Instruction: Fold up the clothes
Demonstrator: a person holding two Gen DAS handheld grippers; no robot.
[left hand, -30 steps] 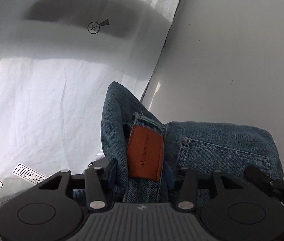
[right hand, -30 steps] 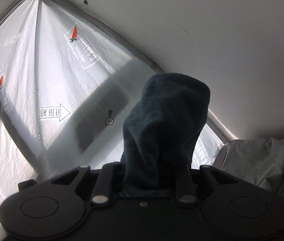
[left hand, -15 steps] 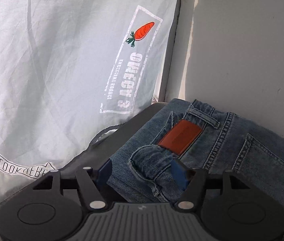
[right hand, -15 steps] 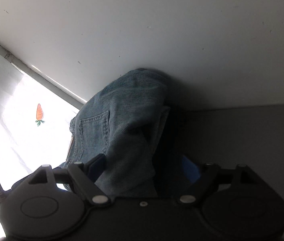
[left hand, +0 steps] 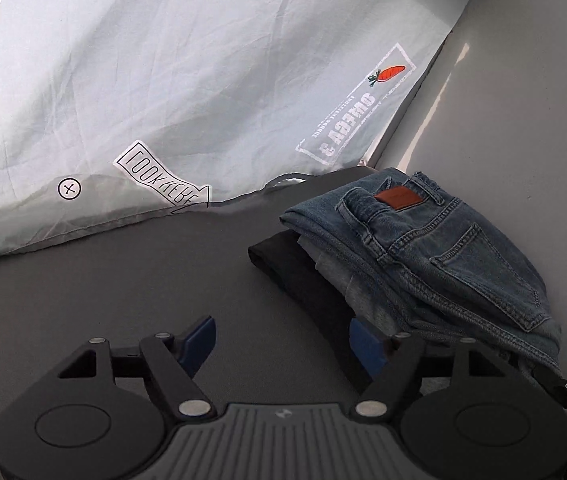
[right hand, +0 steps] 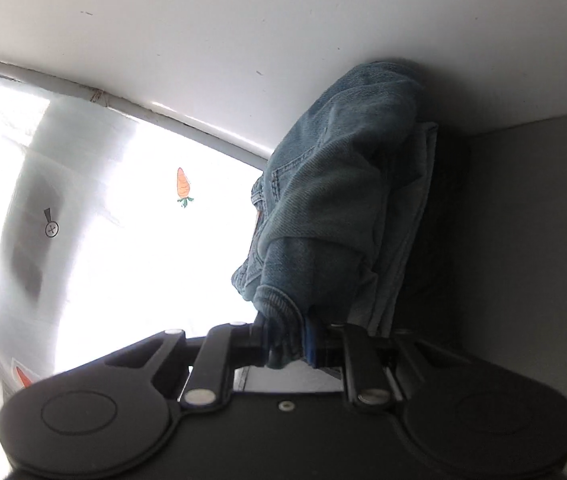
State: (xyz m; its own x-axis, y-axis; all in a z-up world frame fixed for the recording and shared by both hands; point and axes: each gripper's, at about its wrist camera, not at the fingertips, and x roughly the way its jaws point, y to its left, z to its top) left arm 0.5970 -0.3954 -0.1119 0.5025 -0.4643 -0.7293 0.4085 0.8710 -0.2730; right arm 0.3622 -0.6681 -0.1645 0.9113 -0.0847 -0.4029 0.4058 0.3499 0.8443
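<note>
The folded blue denim jeans [left hand: 435, 248] lie atop grey and black folded garments [left hand: 303, 276] at the dark grey bench's [left hand: 123, 288] corner by the white wall [left hand: 531, 80]. The left gripper [left hand: 283, 340] hangs released; the right gripper's [right hand: 287, 340] fingers [right hand: 311, 338] grasp a denim fold

Left tool [left hand: 283, 344] gapes empty above the grey surface [left hand: 123, 280], beside folded jeans [left hand: 443, 248].

Dark grey surface [left hand: 131, 292], folded clothes stack [left hand: 323, 280], printed sheet [left hand: 163, 80]
</note>
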